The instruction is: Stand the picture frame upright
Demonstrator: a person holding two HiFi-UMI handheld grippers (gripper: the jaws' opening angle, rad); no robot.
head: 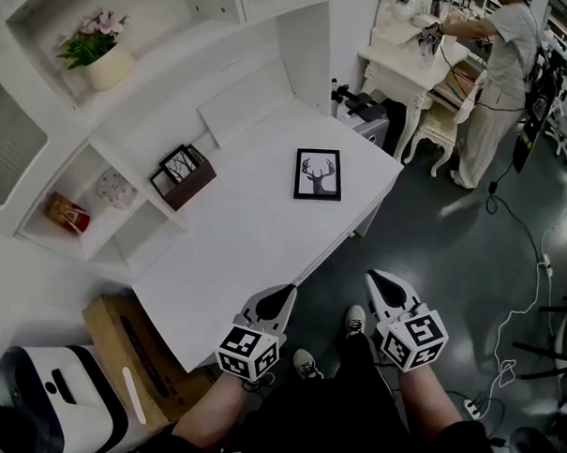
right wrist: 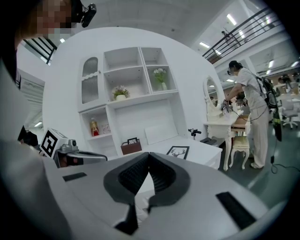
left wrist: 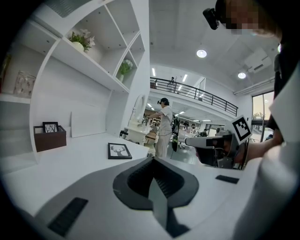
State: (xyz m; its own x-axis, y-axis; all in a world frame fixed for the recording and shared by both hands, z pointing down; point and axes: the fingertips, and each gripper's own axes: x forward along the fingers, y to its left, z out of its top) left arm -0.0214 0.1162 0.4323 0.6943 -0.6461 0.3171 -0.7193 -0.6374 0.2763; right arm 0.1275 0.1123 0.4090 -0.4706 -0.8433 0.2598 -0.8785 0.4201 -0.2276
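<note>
A black picture frame (head: 319, 174) with a deer print lies flat on the white desk (head: 236, 238), toward its far right end. It also shows in the left gripper view as the frame (left wrist: 119, 151) and in the right gripper view as the frame (right wrist: 178, 152). My left gripper (head: 285, 291) is shut and empty, held just off the desk's near edge. My right gripper (head: 377, 277) is shut and empty too, out over the floor to the right of the desk. Both are well short of the frame.
A brown box (head: 184, 175) holding a small picture sits at the desk's back left. Shelves hold a flower pot (head: 101, 58) and a red item (head: 66, 211). A person (head: 496, 80) stands at a dressing table with a stool (head: 436, 129). A cardboard box (head: 133, 350) is on the floor.
</note>
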